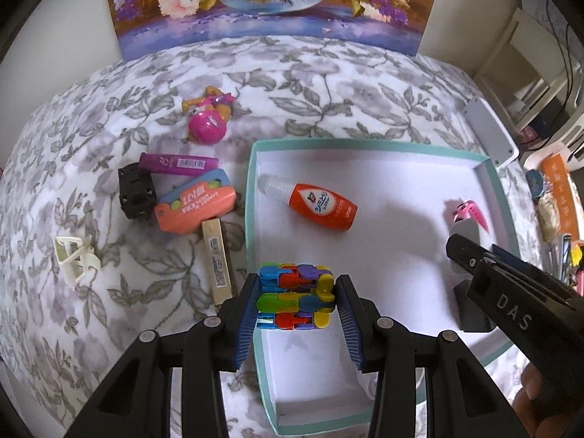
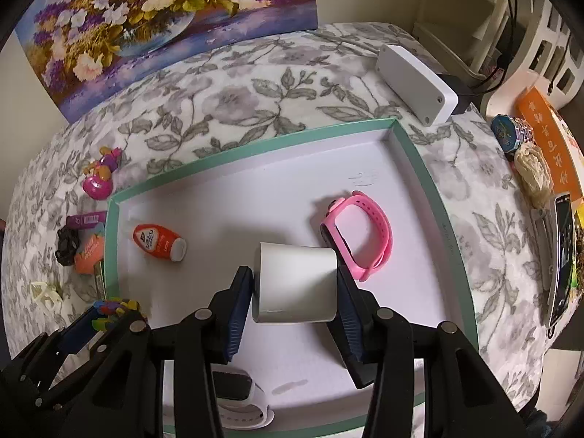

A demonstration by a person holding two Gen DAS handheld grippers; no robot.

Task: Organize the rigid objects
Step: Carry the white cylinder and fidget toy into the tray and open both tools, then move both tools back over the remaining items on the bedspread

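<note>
Colourful block toy (image 1: 295,295) clamped in left gripper (image 1: 296,303) over the tray's (image 1: 250,197) left rim. White box (image 2: 295,281) clamped in right gripper (image 2: 295,294) above tray floor, just beside pink watch (image 2: 359,235); orange bottle (image 1: 321,206) lies in tray

The flower painting (image 1: 270,3) gets chopped off by the top edge in both views, so no idea how tall it is. In the left wrist view the right gripper (image 1: 460,255) covers most of the pink watch (image 1: 471,211) and whatever it's holding, only a grey-white sliver shows. In the right wrist view the white watch (image 2: 244,407) is half hidden behind the near gripper arms. Print on the red bottle (image 1: 323,206) is too small to read. The stuff far right (image 1: 558,211) is cut off.
</note>
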